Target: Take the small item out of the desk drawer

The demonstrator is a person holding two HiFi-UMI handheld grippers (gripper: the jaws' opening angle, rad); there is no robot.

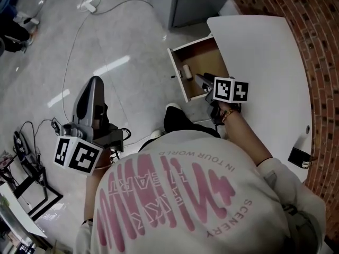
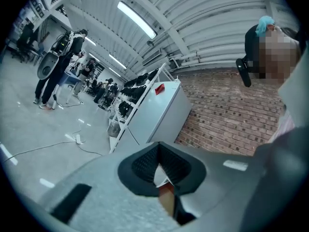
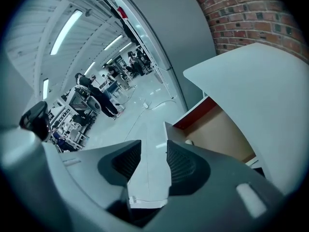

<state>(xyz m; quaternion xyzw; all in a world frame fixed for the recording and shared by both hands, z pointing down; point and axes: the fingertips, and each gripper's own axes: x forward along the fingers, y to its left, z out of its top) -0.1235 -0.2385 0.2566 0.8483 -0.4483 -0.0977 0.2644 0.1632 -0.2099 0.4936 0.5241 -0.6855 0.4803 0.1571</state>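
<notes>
The wooden desk drawer (image 1: 204,62) stands pulled open under the white desk (image 1: 265,62). A small pale cylinder (image 1: 186,71) lies inside it near the front panel. My right gripper (image 1: 201,79) points down into the drawer just right of the cylinder. In the right gripper view its jaws (image 3: 153,148) are open with nothing between them; the drawer front (image 3: 175,132) and the brown inside (image 3: 219,129) lie just ahead. My left gripper (image 1: 94,84) hangs over the floor, far left of the drawer, and its tips (image 2: 159,149) meet, empty.
A grey cabinet (image 1: 196,1) stands behind the drawer and a brick wall (image 1: 318,36) runs along the right. Cables (image 1: 79,36) and a power strip (image 1: 90,7) lie on the floor. A small black object (image 1: 299,156) sits at the desk's near edge.
</notes>
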